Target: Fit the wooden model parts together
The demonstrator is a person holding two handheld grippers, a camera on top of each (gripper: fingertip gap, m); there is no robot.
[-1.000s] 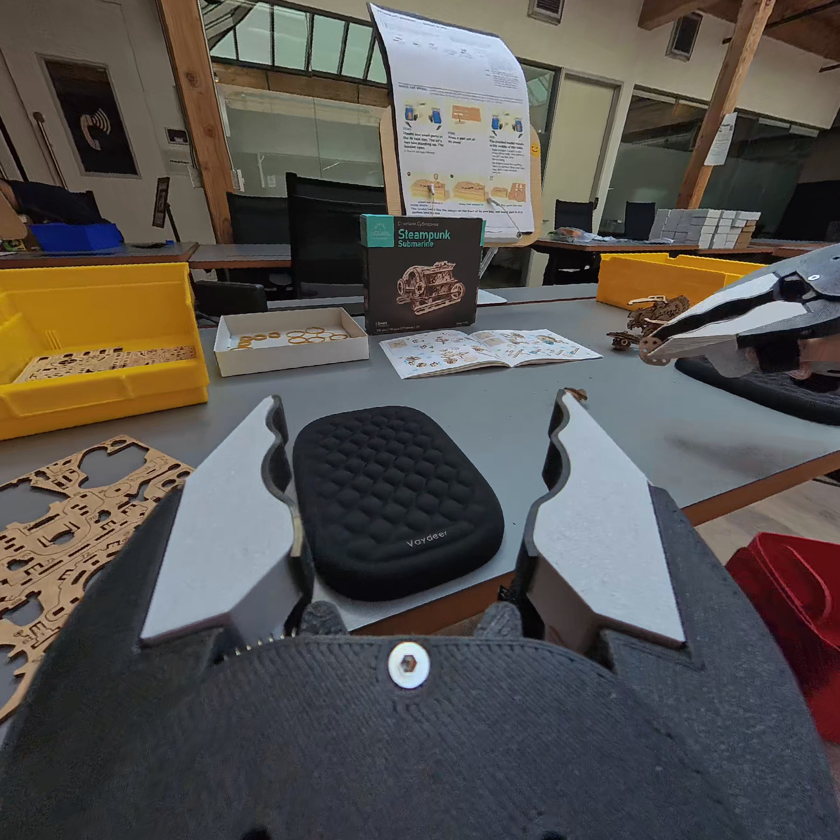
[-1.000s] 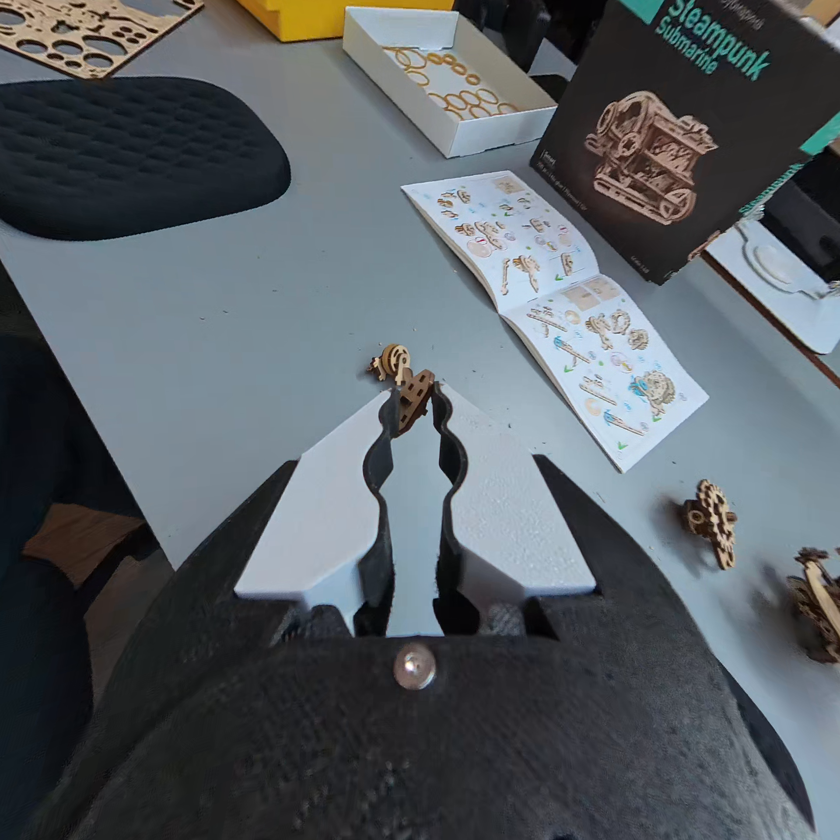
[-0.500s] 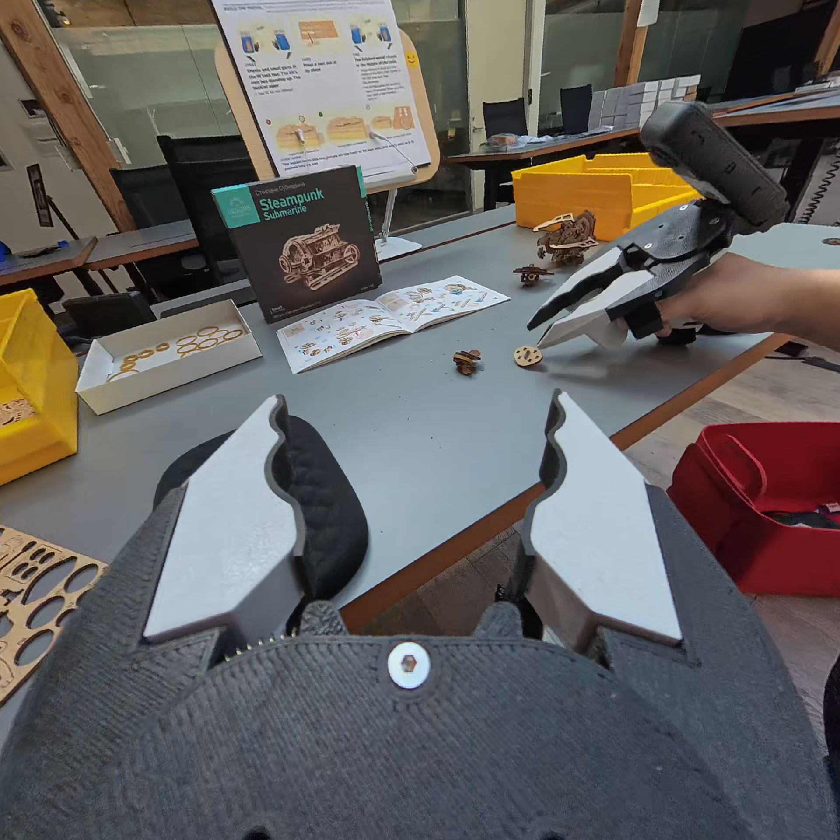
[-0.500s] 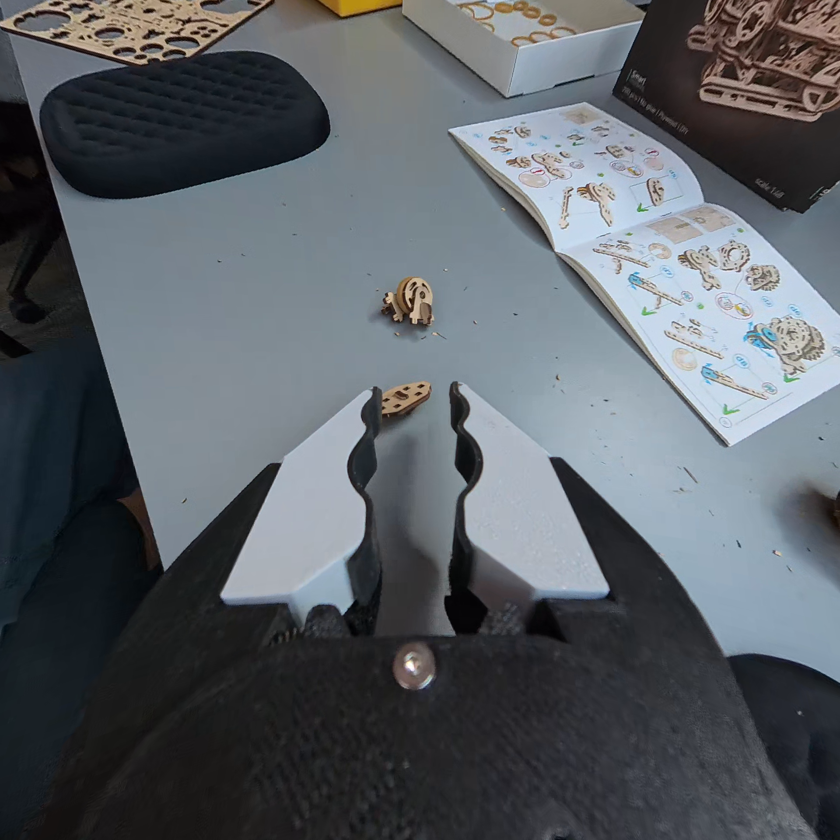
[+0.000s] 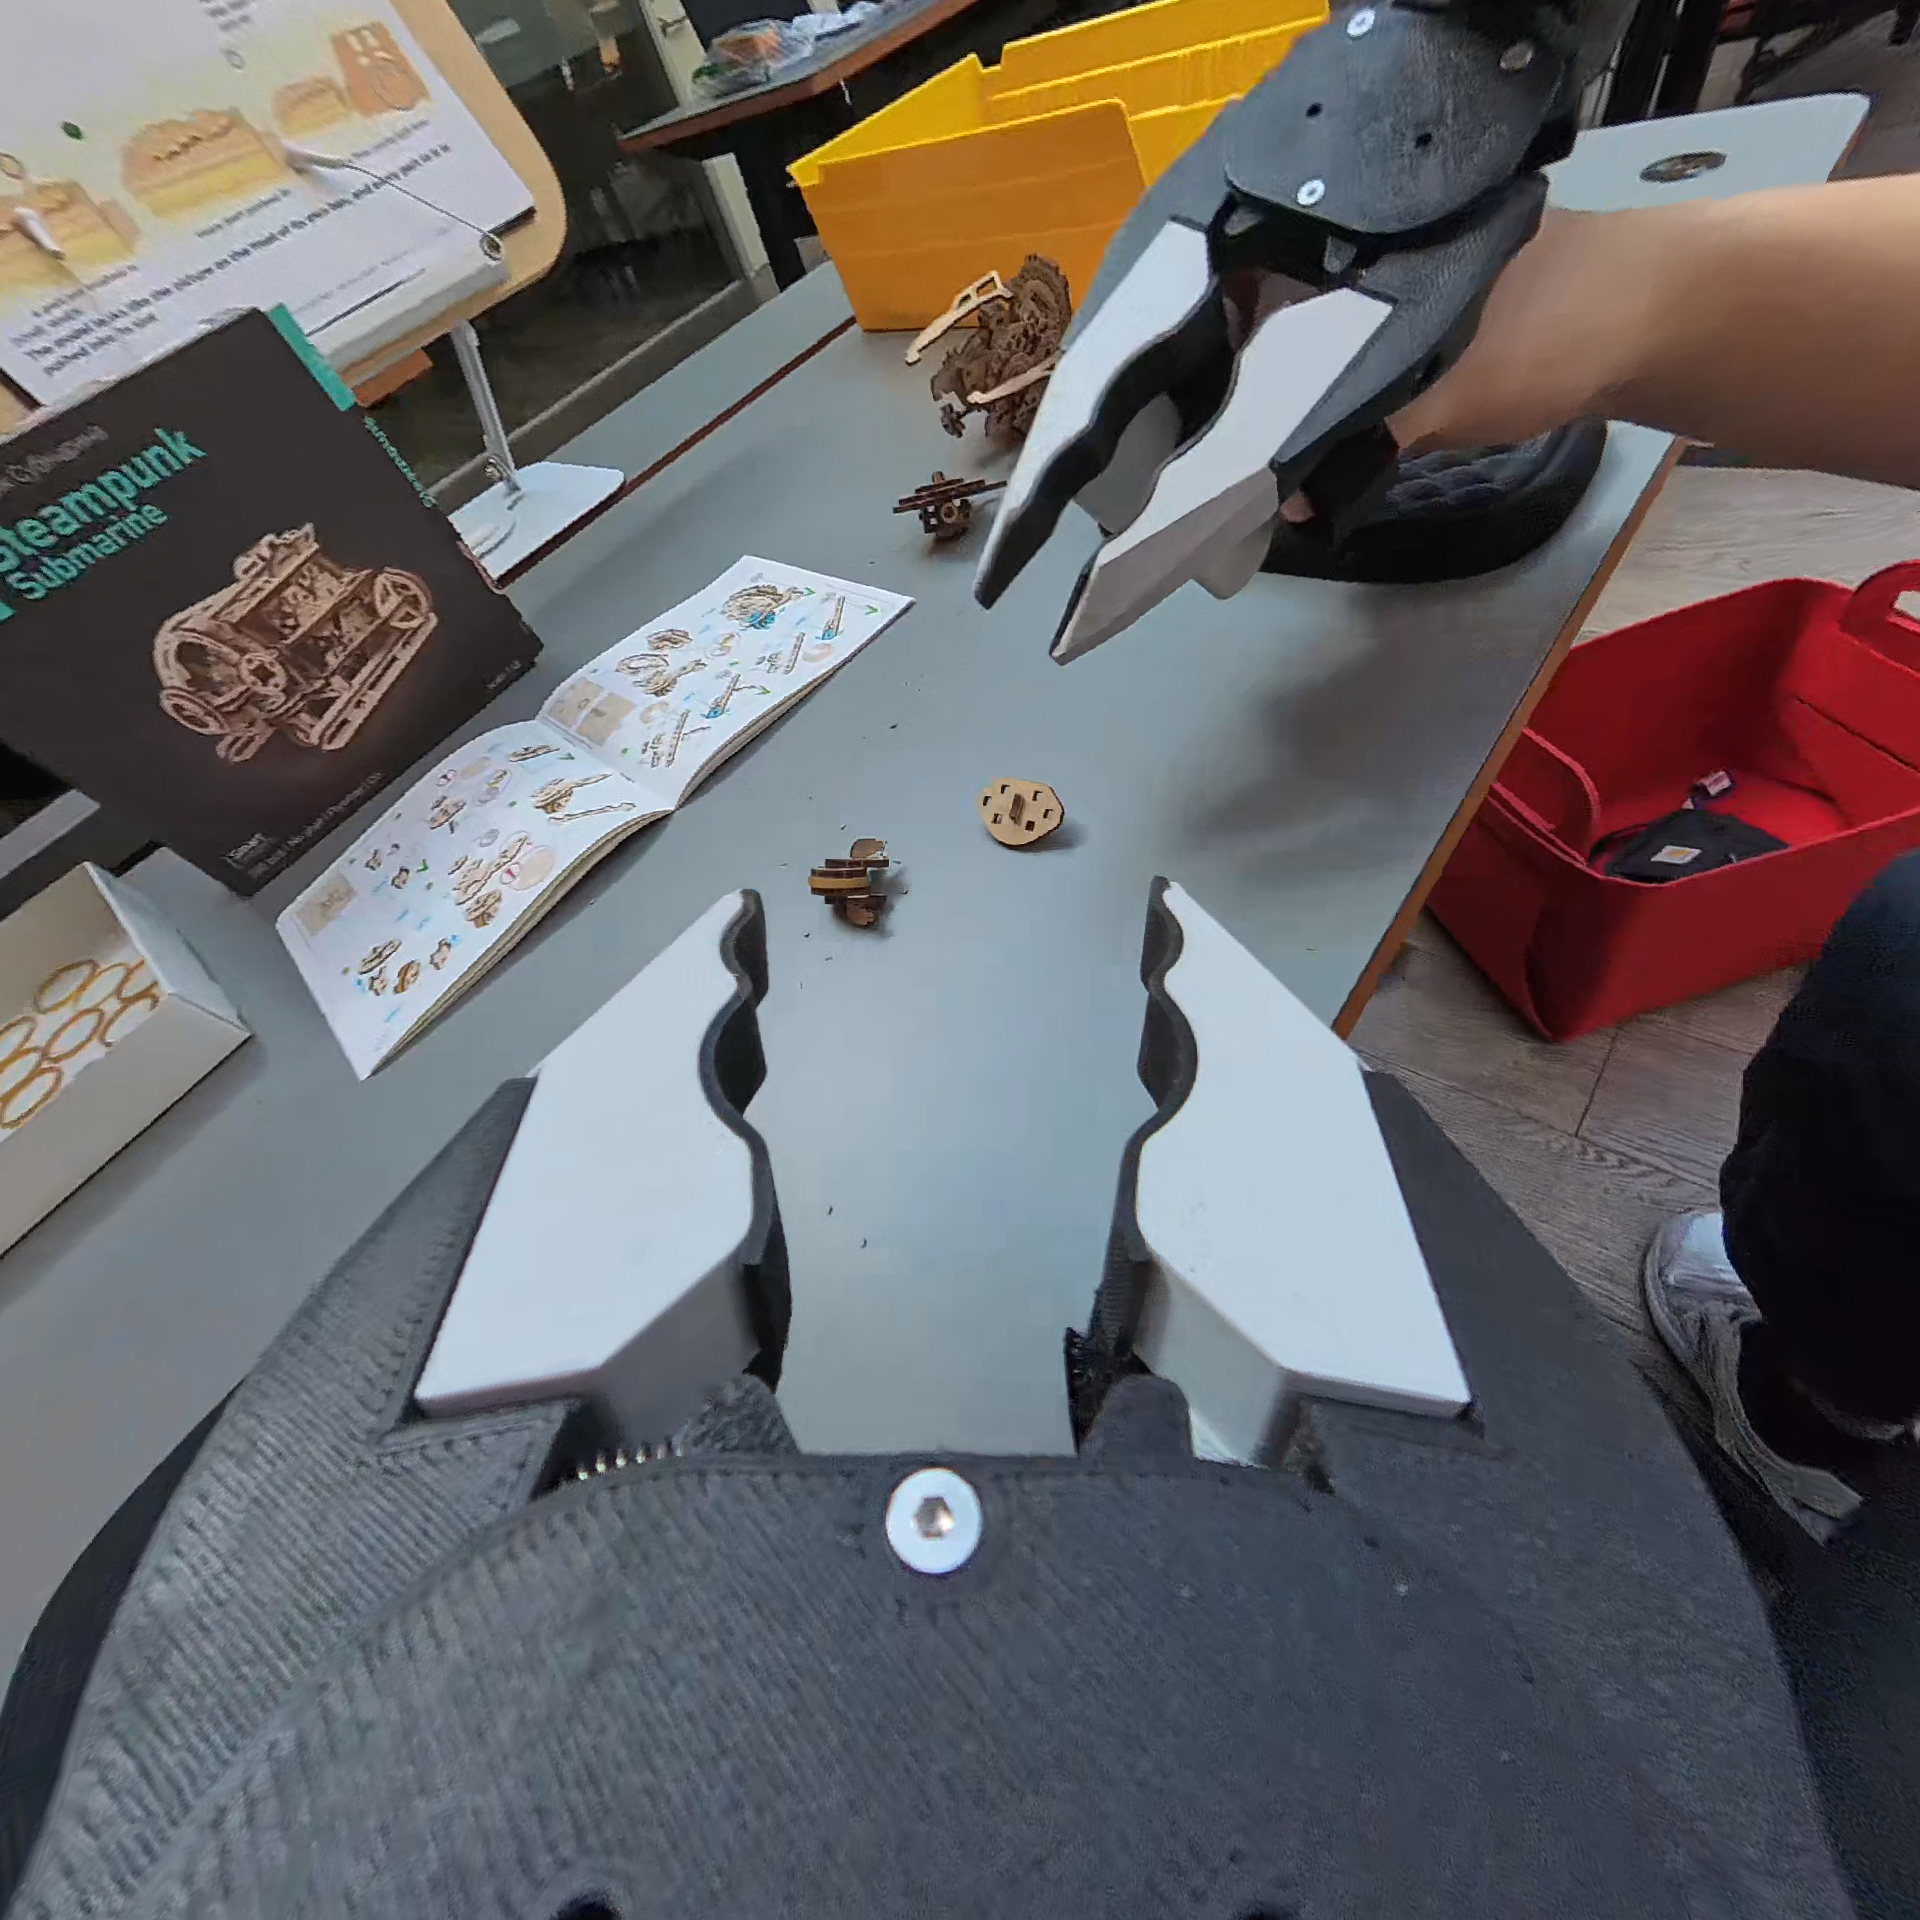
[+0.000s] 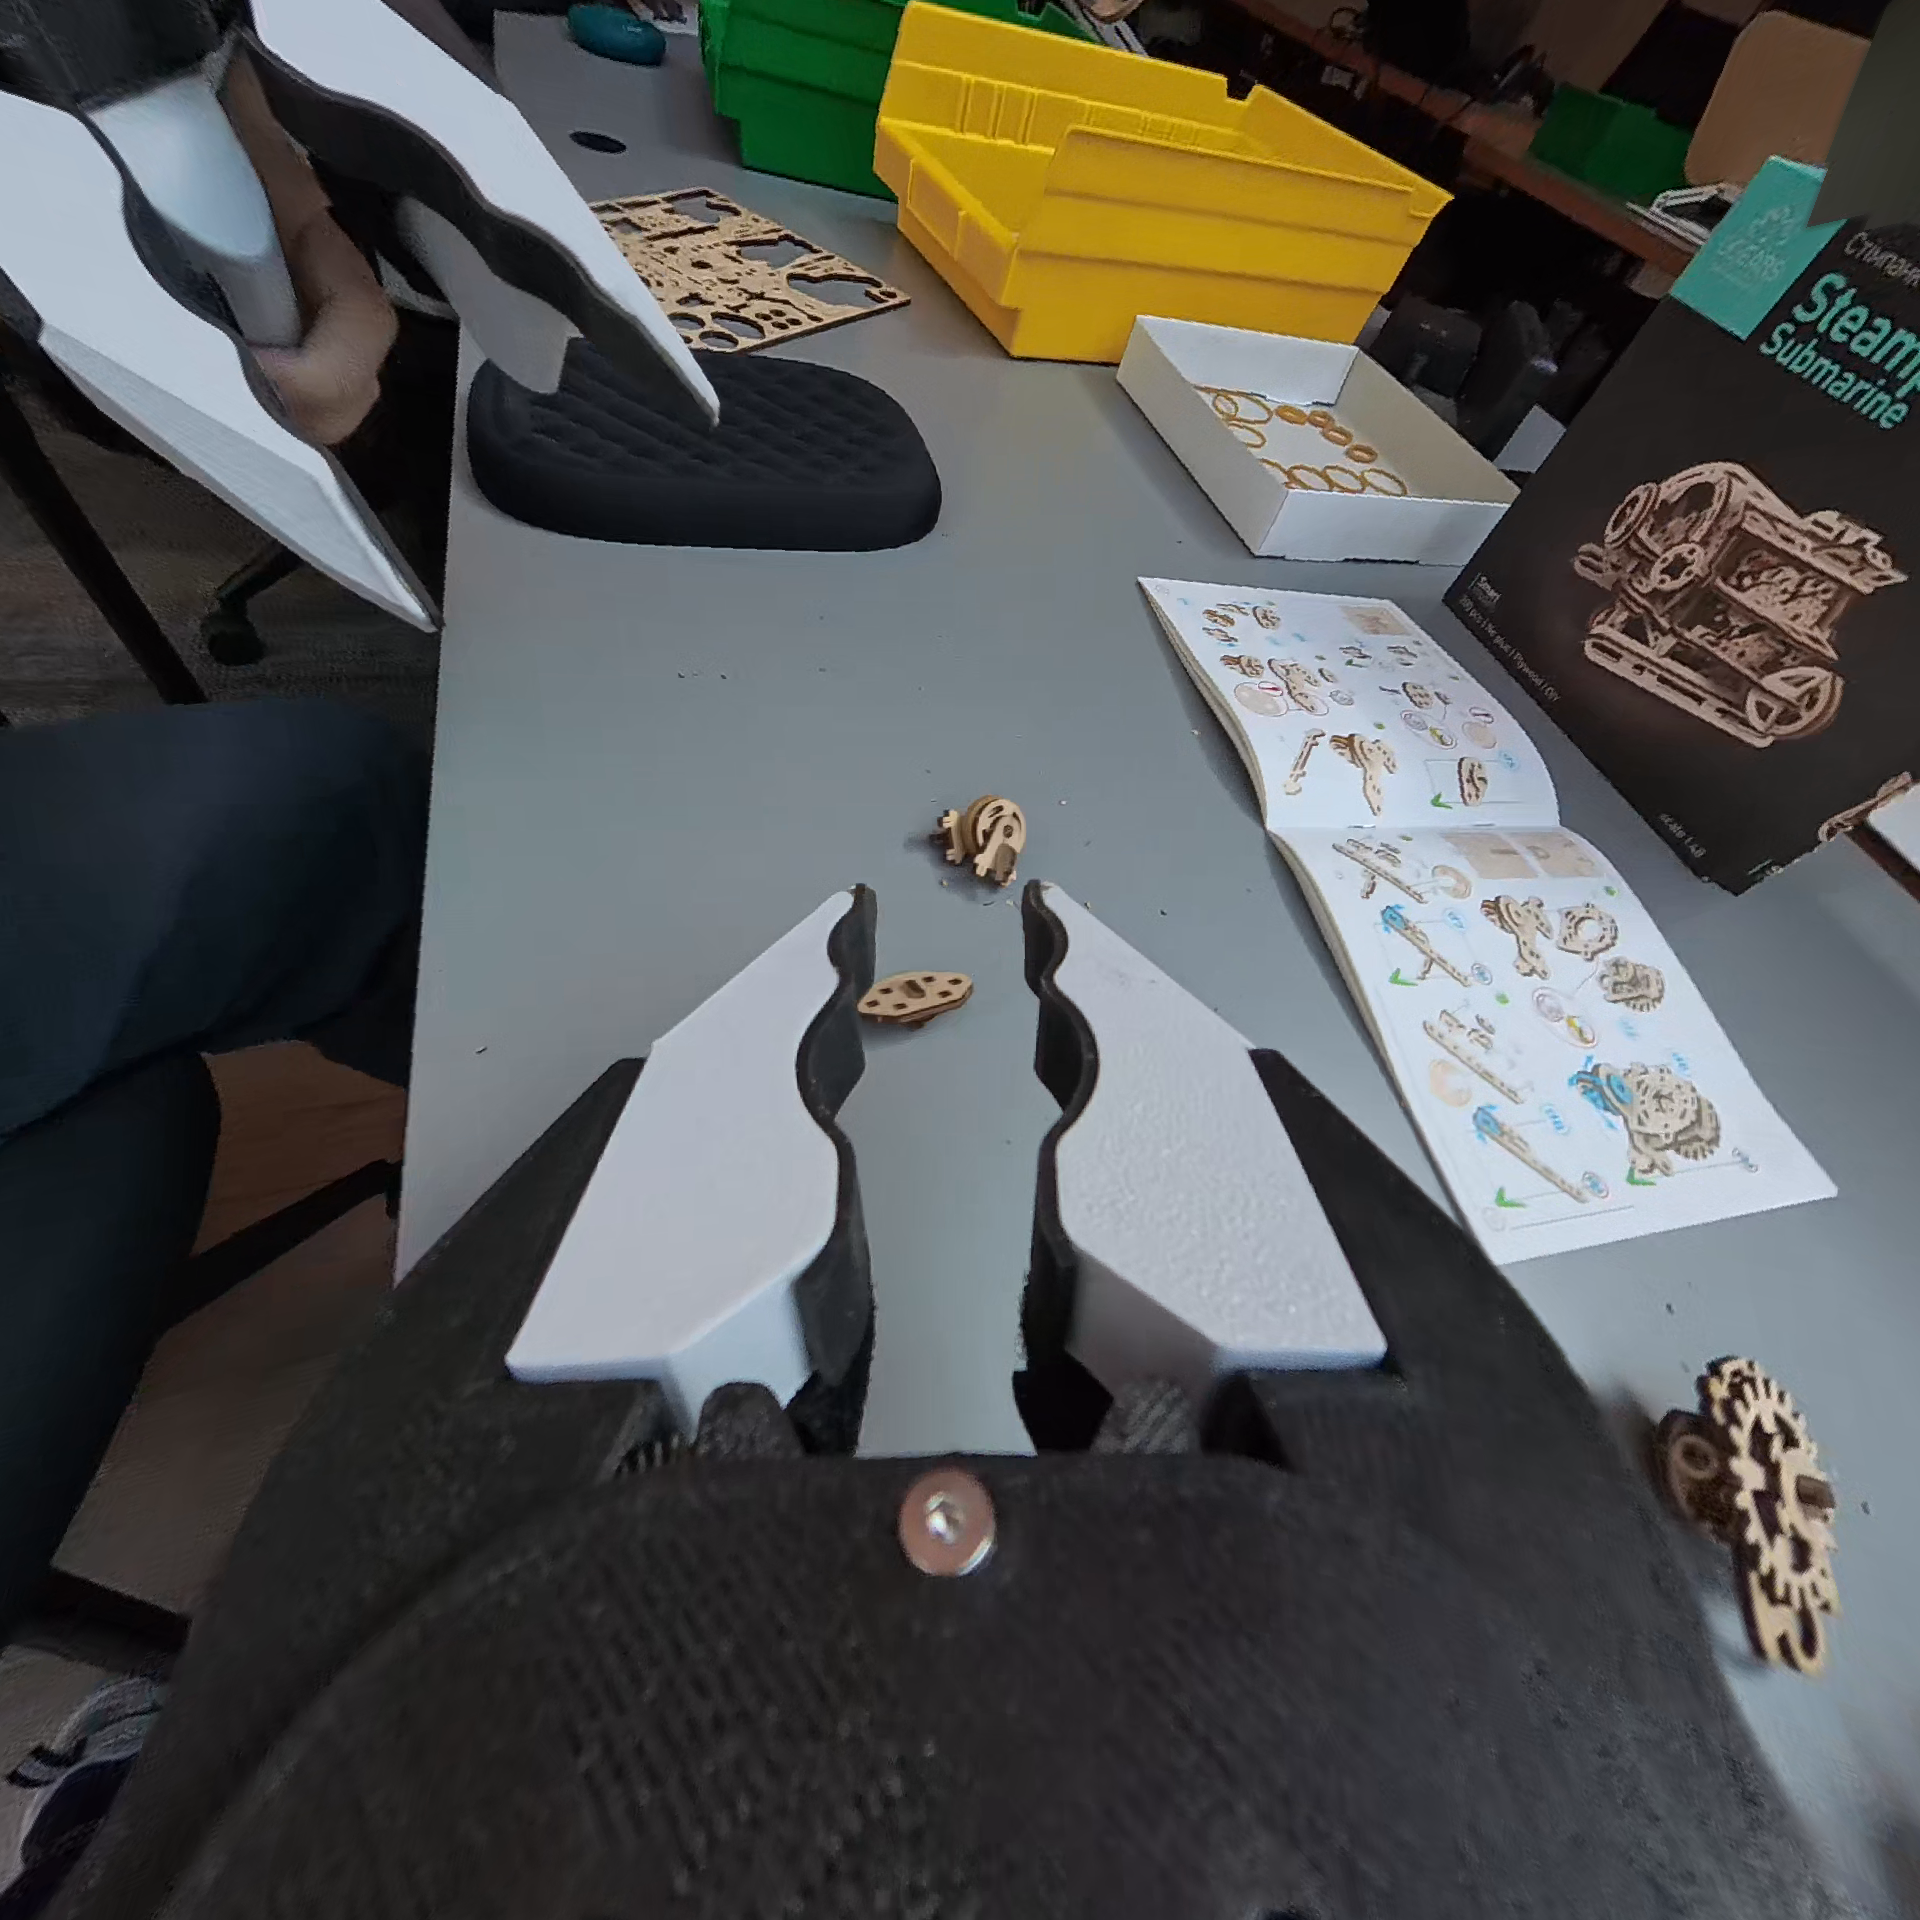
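Two small wooden parts lie on the grey table (image 5: 1195, 748). A flat round disc with slots (image 5: 1020, 811) lies right of a small layered assembly (image 5: 852, 883). In the right wrist view the disc (image 6: 914, 997) lies between my right gripper's open fingers, and the assembly (image 6: 982, 840) lies just beyond them. My right gripper (image 6: 940, 902) is open and empty, lifted above the table; it also shows in the left wrist view (image 5: 1023, 629). My left gripper (image 5: 951, 909) is open and empty, just short of the assembly; it also shows in the right wrist view (image 6: 571, 520).
An open instruction booklet (image 5: 582, 790), a dark kit box (image 5: 239, 613) and a white tray of rings (image 6: 1309, 457) lie behind the parts. A gear piece (image 6: 1756, 1507), a larger wooden model (image 5: 997, 343), yellow bins (image 6: 1132, 239), a black pad (image 6: 696, 468), a cut-out sheet (image 6: 738, 270) and a red floor bin (image 5: 1683, 790) surround them. My hands' fingertips stand some 11 cm from each other. The disc (image 6: 914, 997) lies some 6 cm from my right tips, 12 cm from my left tips.
My right gripper has let go of the disc, opened wider and lifted back. My left gripper has swung right from the black pad toward the two parts.
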